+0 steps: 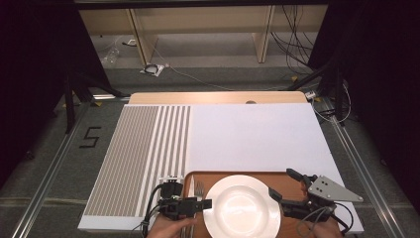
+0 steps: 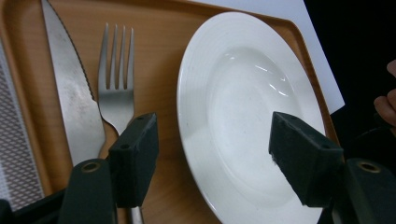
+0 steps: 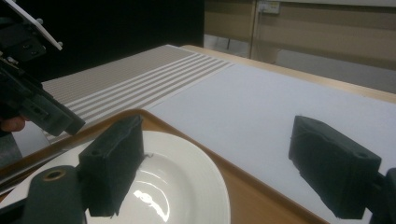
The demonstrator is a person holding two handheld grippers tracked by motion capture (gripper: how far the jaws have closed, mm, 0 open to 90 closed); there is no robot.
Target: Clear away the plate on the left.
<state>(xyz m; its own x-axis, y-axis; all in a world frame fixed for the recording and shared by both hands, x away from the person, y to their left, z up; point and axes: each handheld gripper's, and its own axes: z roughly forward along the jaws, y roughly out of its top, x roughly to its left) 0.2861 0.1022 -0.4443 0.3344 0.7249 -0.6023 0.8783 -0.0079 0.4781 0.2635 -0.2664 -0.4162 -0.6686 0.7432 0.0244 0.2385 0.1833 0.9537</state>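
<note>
A round white plate (image 1: 242, 206) (image 2: 243, 102) (image 3: 177, 186) lies on a wooden tray (image 1: 277, 178) (image 2: 159, 46) (image 3: 252, 196) at the near edge of the table. A fork (image 1: 199, 188) (image 2: 115, 88) and a serrated knife (image 2: 70, 93) lie side by side on the tray, left of the plate. My left gripper (image 1: 205, 203) (image 2: 212, 135) hovers open over the plate's left rim, with nothing between its pads. To the right of the plate, my right gripper (image 1: 283, 182) (image 3: 215, 140) stands open and empty above the tray's far right part.
The tray rests on a white mat (image 1: 257, 134) (image 3: 280, 93) with a striped grey section (image 1: 143, 153) (image 3: 140, 74) on its left. Beyond the table's far wooden edge (image 1: 218, 97) are floor, cables and shelving. Metal rails run along both sides of the table.
</note>
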